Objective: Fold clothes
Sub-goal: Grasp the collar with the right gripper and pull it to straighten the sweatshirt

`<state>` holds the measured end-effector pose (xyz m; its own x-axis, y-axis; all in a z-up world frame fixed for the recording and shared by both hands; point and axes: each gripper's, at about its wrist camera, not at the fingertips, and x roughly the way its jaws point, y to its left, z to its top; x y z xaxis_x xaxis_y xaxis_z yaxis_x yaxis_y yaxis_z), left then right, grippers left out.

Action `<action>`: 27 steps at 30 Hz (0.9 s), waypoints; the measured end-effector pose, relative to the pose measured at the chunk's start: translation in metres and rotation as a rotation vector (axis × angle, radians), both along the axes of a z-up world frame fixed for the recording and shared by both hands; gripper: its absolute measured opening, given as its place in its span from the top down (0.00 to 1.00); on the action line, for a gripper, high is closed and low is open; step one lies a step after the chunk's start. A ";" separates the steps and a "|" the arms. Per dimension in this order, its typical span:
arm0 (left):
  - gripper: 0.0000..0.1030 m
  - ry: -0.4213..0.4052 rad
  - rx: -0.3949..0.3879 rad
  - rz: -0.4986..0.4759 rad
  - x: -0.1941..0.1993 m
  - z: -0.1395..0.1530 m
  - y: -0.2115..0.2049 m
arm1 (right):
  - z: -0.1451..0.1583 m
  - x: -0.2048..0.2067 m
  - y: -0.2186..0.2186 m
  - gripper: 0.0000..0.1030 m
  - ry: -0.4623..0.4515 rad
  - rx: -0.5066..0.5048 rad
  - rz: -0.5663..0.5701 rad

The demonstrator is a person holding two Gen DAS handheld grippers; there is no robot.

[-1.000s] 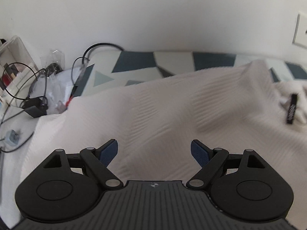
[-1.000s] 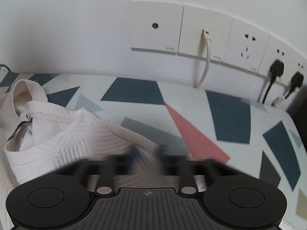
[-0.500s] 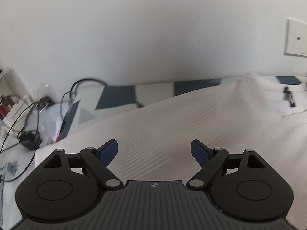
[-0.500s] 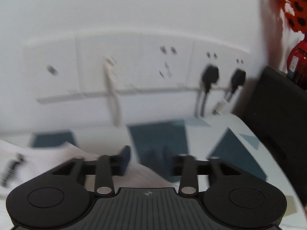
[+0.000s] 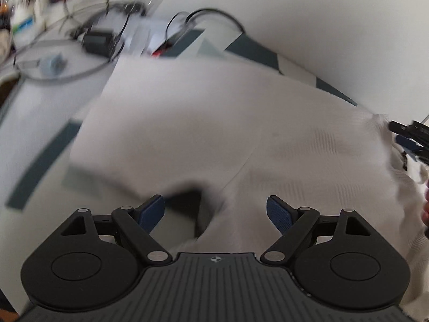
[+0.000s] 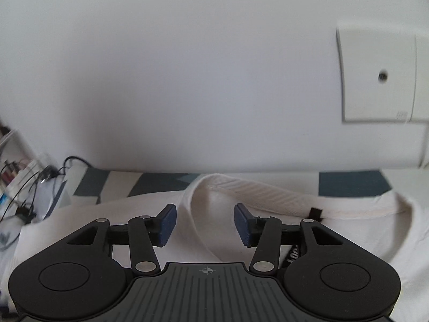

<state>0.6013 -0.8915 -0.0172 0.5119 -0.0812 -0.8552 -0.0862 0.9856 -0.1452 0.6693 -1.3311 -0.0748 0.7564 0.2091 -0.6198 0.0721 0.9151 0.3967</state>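
A white ribbed garment (image 5: 214, 123) lies spread on the patterned table, blurred in the left wrist view. My left gripper (image 5: 215, 210) hangs over its near edge, open wide, with nothing between the pads. In the right wrist view the garment's collar (image 6: 241, 187) with a black tag (image 6: 315, 212) lies just ahead. My right gripper (image 6: 205, 224) hovers over the collar fold, its jaws opening and the pads (image 6: 167, 222) pressing on nothing. The right gripper (image 5: 405, 138) also shows at the far right of the left wrist view, beside the garment's edge.
Cables, a black adapter (image 5: 97, 40) and plastic bags clutter the table's far left corner. The tablecloth (image 5: 40, 161) has dark blue and grey shapes. A white wall runs close behind, with a wall plate (image 6: 380, 75) at the right.
The right gripper went from shut to open and swung left from the wall sockets to the collar. The left gripper's view rolled and tipped down over the garment, staying open.
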 end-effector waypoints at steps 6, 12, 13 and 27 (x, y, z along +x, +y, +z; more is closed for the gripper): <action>0.23 0.014 -0.100 0.080 0.010 -0.019 0.021 | -0.014 0.021 -0.006 0.58 0.061 0.070 -0.048; 0.92 -0.006 -0.204 0.181 0.030 -0.013 0.032 | -0.029 0.036 0.011 0.96 0.090 0.092 -0.023; 0.92 -0.026 -0.170 0.178 0.027 -0.009 0.031 | -0.029 0.037 0.018 0.96 0.085 0.089 -0.011; 0.39 -0.139 0.054 0.216 0.001 0.013 0.053 | 0.008 0.048 0.075 0.99 -0.032 0.133 0.022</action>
<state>0.6019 -0.8387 -0.0041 0.6253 0.0866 -0.7756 -0.2788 0.9530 -0.1184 0.7168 -1.2558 -0.0666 0.7697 0.3044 -0.5612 0.0382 0.8555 0.5164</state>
